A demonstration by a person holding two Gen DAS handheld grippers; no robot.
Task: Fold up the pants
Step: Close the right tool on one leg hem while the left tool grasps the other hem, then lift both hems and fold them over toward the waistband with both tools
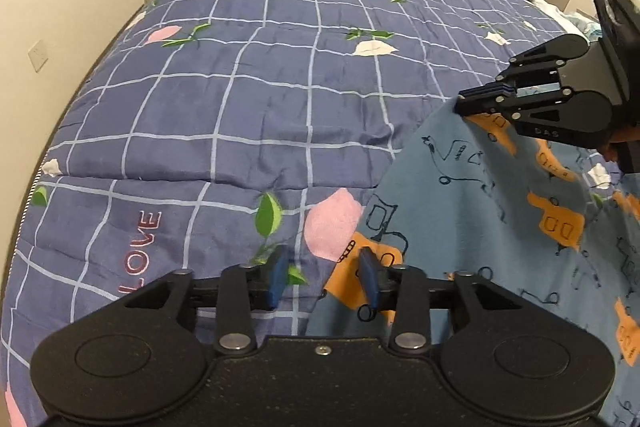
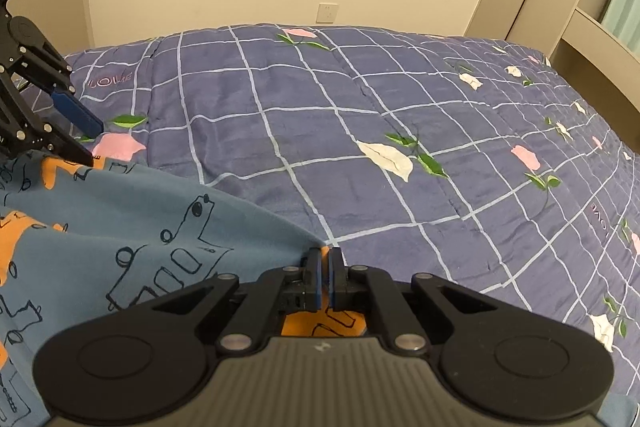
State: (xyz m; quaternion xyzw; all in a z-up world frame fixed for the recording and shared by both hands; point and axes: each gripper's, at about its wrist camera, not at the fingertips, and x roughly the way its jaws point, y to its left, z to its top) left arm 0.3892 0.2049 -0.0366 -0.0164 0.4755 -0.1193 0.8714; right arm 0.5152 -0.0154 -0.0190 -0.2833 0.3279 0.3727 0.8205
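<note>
Thin blue cotton pants (image 1: 472, 195) with orange and outline prints lie rumpled on the quilted checked bedspread (image 1: 248, 75), near its front edge. Soft, light, limp; likely to sag and slide unless pinched at edges or corners. Right gripper (image 2: 325, 255) is clamped on a fabric edge. Left gripper (image 1: 326, 275) stands parted over the cloth's border, pads pressing nothing.

Cloth on cloth, hard plastic above

The pants (image 1: 460, 195) are thin, matt blue cloth printed with orange patches, lying in soft folds. The quilt (image 1: 248, 99) looks like quilted cloth with a faint sheen, puckered along its stitching. Both grippers, left (image 1: 324, 277) and right (image 2: 325, 277), are matt black plastic with bright metal pins and blue pads (image 1: 368, 279).
</note>
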